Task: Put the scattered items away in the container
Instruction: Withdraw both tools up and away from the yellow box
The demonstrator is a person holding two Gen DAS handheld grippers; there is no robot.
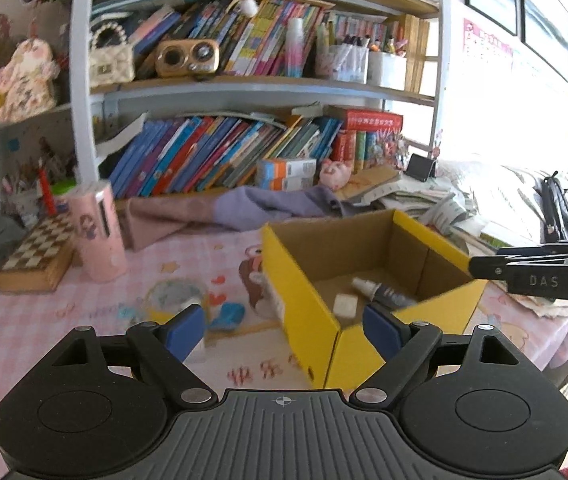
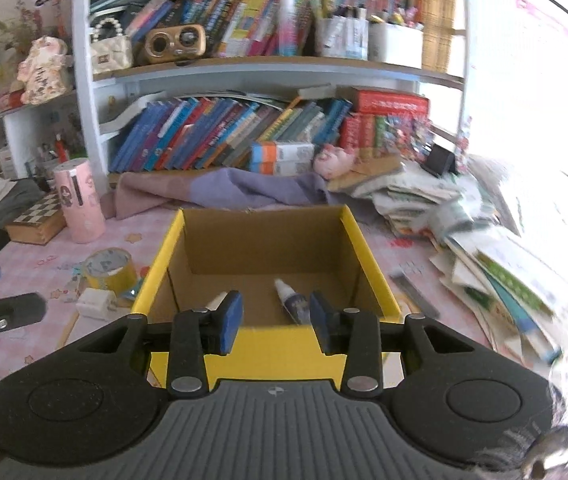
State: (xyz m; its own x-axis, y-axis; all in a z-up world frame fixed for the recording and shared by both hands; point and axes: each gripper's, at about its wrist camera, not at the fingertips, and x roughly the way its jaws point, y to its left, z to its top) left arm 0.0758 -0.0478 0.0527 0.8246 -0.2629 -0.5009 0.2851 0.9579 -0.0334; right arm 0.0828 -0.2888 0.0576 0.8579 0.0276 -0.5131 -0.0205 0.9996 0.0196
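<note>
I had the open yellow cardboard box (image 2: 262,344) squarely ahead of the right gripper (image 2: 276,316), near its front wall, because that box was the container everything had to end up in. Its blue pads stood a modest gap apart with nothing between them; I judged it released and empty. On the box floor lay a small white-capped dark bottle (image 2: 292,300) and a small white block (image 1: 343,306), so part of the tidying looked done.

The left gripper (image 1: 284,326) hung with its jaws spread wide and empty, aimed across the near corner of the box toward the pink checked tablecloth (image 1: 44,320). I kept it open because loose things waited there: a yellow-sided roll of tape (image 2: 110,268), standing on its flat side just left of the box, and a white plastic boxy item (image 2: 94,303) in front of it, both apart from the box wall. A blue object (image 1: 230,315) lay near the left pads; I could not tell what it was.

My guess was that the roll would be next, and its width would call for a wide opening.
</note>
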